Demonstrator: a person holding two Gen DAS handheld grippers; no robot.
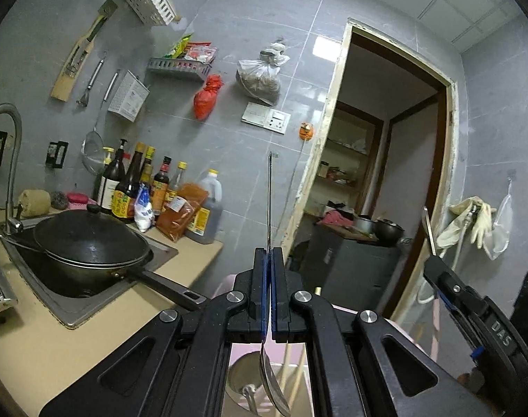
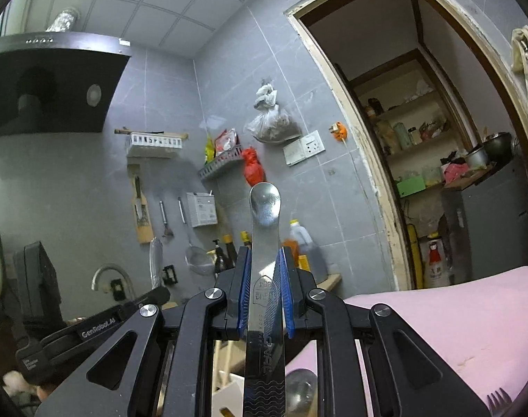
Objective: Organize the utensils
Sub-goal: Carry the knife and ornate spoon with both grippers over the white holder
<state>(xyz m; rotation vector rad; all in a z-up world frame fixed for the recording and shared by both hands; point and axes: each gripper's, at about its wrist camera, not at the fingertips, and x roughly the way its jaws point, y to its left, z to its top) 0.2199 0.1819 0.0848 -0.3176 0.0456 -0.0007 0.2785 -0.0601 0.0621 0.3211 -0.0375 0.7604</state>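
**Two tools, two utensils held aloft by the kitchen doorway**

Much was cut off. In the left wrist view the spoon showed only edge-on: its thin handle rose straight above the fingers, while its bowl hung below them, partly hidden by the tool's frame and running out of the bottom edge. Beneath it, a pale container and some light sticks were blurred and could not be made out clearly. In the right wrist view the flat steel utensil ran out of the bottom edge, so its lower end was unseen; only a small rounded, dished tip stood above the fingers. A dark fork peeked in at the lower right corner on a pink surface.

The left tool was pressed together, its blue pads pinching the spoon's handle. The right tool stood slightly apart, its blue pads clamped on the flat utensil's two edges. A covered wok sat in the sink set into the desk.
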